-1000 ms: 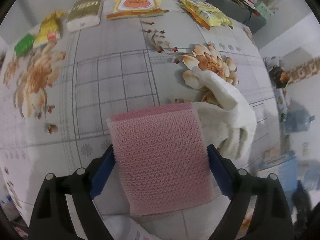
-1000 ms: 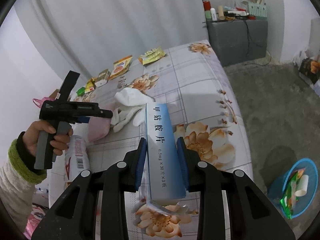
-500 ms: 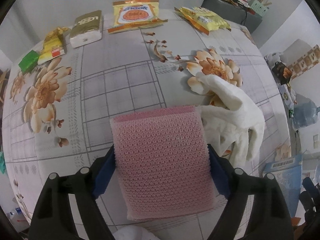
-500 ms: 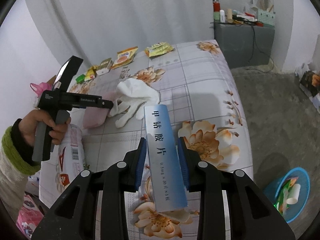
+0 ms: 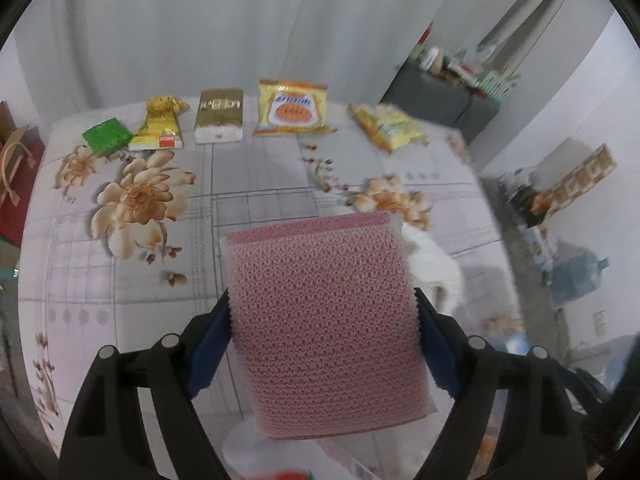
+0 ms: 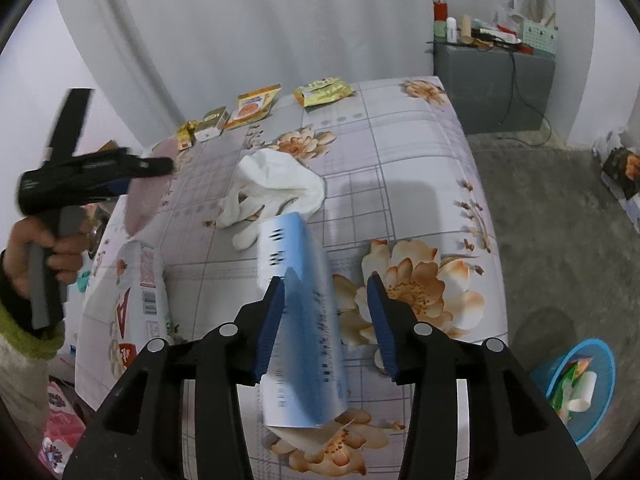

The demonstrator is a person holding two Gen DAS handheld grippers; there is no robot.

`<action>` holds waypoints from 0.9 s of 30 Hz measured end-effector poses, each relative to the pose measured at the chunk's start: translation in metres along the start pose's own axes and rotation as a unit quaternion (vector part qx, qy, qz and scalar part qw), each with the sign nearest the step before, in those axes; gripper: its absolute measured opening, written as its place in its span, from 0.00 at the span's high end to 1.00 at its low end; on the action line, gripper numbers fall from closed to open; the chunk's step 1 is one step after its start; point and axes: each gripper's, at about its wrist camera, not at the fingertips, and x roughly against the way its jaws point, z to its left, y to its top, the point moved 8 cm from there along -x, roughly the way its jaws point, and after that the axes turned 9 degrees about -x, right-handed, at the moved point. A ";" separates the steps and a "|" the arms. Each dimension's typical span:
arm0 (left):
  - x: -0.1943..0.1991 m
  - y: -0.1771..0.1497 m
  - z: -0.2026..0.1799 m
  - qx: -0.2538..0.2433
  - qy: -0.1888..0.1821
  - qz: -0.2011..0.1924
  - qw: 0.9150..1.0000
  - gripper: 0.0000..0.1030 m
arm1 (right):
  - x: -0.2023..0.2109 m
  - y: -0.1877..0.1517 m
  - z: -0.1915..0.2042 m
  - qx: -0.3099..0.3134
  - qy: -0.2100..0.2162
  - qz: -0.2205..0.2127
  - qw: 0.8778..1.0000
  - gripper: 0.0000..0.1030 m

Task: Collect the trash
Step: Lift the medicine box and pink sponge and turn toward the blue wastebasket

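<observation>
My left gripper is shut on a pink mesh sponge and holds it above the floral table. It also shows at the left of the right wrist view. My right gripper is open; a blue and white medicine box, blurred, leans against the left finger with a gap to the right one. A blue trash bin with wrappers stands on the floor at lower right.
White gloves lie mid-table. Snack packets, a gold box and a green box line the far edge. A white bag lies at the table's left edge. A grey cabinet stands behind.
My right gripper has opened and the medicine box has come loose and tilted. My left gripper has lifted and tipped up with the sponge.
</observation>
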 end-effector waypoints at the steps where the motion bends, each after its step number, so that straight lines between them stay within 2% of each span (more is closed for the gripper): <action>1: 0.012 -0.005 -0.002 0.003 -0.008 -0.011 1.000 0.21 | 0.000 0.000 0.001 0.001 0.002 0.001 1.000 0.60; 7: 0.039 -0.028 -0.028 0.013 -0.033 -0.050 0.998 0.21 | -0.004 -0.004 0.017 0.025 0.004 0.006 1.000 0.53; 15: 0.056 -0.062 -0.058 0.001 -0.025 -0.092 0.995 0.21 | -0.022 -0.010 0.021 0.055 -0.028 0.020 0.998 0.53; 22: 0.047 -0.087 -0.080 0.001 -0.031 -0.087 0.996 0.21 | -0.030 -0.017 0.013 0.055 -0.047 0.032 0.997 0.72; 27: 0.042 -0.096 -0.096 -0.011 -0.029 -0.086 0.996 0.21 | -0.014 -0.016 0.004 0.025 -0.044 0.010 0.999 0.73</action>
